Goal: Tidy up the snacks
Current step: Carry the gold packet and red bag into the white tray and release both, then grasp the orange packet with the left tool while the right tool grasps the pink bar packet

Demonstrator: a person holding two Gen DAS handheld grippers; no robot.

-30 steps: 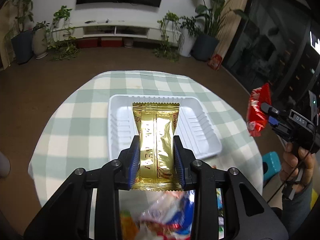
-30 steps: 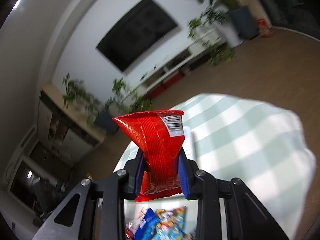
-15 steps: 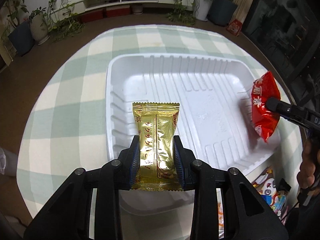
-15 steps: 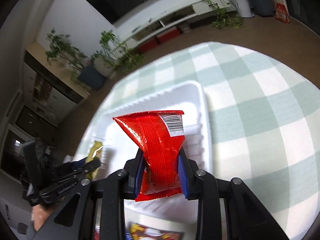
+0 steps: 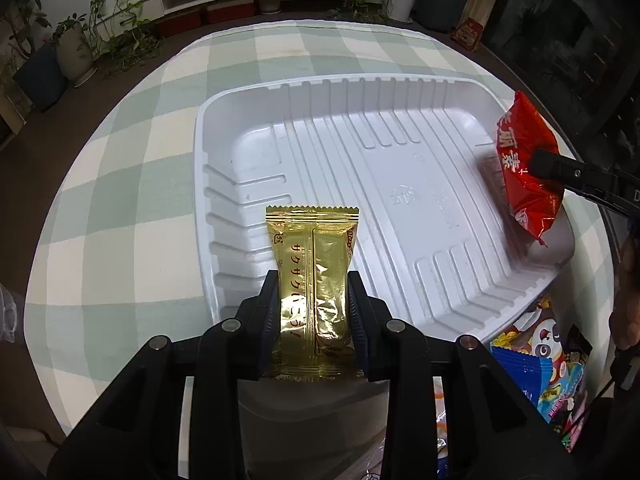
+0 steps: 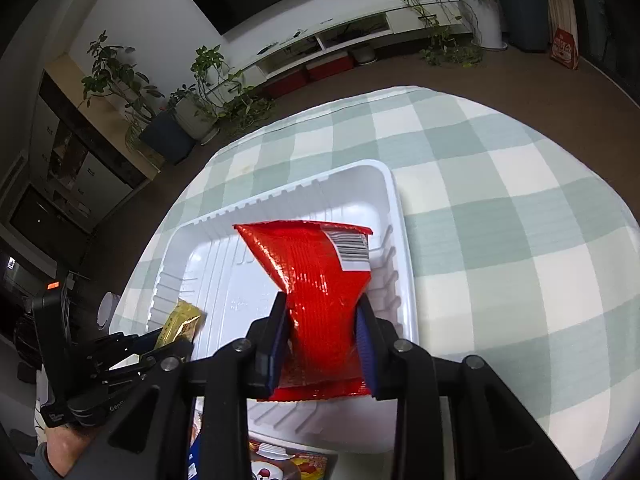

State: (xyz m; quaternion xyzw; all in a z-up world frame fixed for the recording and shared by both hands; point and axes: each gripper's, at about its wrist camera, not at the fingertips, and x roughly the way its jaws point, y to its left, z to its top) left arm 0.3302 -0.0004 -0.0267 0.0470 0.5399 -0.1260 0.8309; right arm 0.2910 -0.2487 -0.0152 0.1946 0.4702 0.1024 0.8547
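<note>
A white plastic tray (image 5: 360,152) lies on the checked table. My left gripper (image 5: 313,284) is shut on a gold snack packet (image 5: 312,240), which hangs just over the tray's near left corner. At the tray's right end, my right gripper (image 6: 322,308) still pinches a red snack packet (image 6: 312,256) at its waist while its jaws are opening; the packet's top reaches down into the tray (image 6: 224,272). The left wrist view shows that red packet (image 5: 526,168) at the right rim. The right wrist view shows the gold packet (image 6: 182,322) at the lower left.
A green and white checked cloth (image 5: 132,160) covers the round table. Several colourful snack packets (image 5: 540,352) lie in a pile by the tray's near right corner. A hand (image 5: 626,312) is at the right edge. Potted plants and a low TV bench stand beyond.
Both grippers have come down and tilted toward the tray, each carrying its packet. The red packet moved from beside the table to the tray's right end, the gold one to its near left.
</note>
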